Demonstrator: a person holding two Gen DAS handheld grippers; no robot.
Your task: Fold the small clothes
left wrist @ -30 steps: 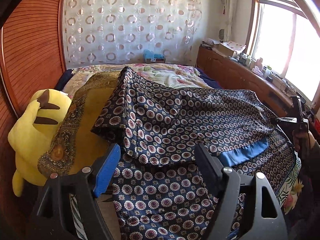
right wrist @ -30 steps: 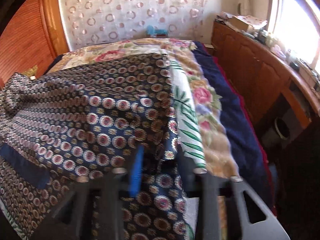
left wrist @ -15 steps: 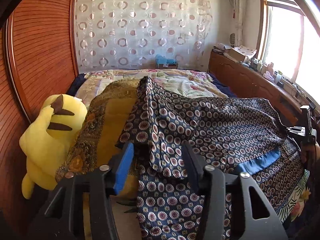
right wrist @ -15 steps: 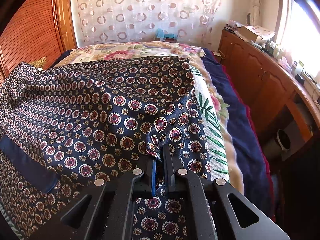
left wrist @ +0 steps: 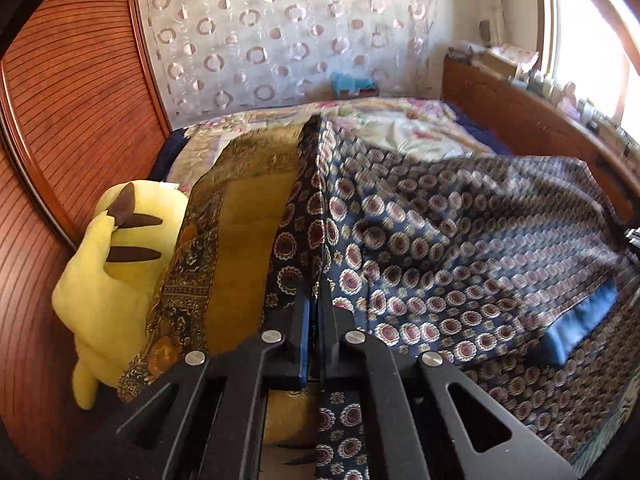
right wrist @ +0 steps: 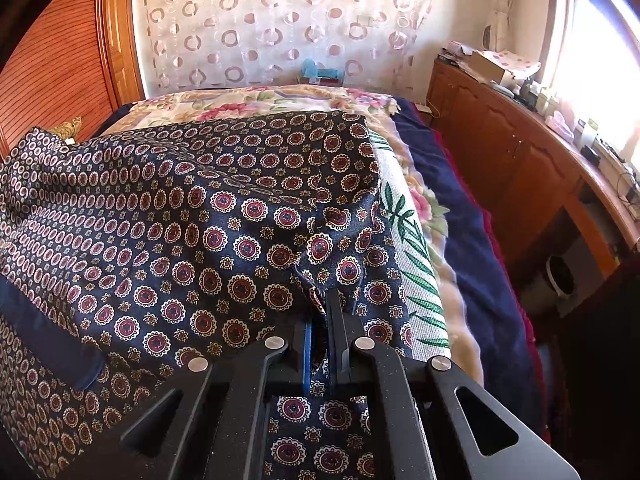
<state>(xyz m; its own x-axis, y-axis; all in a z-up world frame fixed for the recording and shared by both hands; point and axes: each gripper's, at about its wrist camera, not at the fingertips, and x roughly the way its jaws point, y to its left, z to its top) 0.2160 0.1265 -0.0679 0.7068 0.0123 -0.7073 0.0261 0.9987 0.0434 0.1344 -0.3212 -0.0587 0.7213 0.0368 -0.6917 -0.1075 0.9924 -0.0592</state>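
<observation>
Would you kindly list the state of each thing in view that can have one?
left hand-held gripper: shut on the patterned garment's edge.
right hand-held gripper: shut on the same garment.
patterned garment: partly folded, spread over the bed.
yellow plush toy: lying beside the bed's left edge.

Our left gripper (left wrist: 315,300), open a second ago, now pinches the patterned navy garment (left wrist: 440,240); our right gripper (right wrist: 320,312) has also clamped its edge.

A home bedroom: bed (right wrist: 472,240) (floral blanket), curtain (right wrist: 280,20), wooden dresser (right wrist: 520,160).
</observation>
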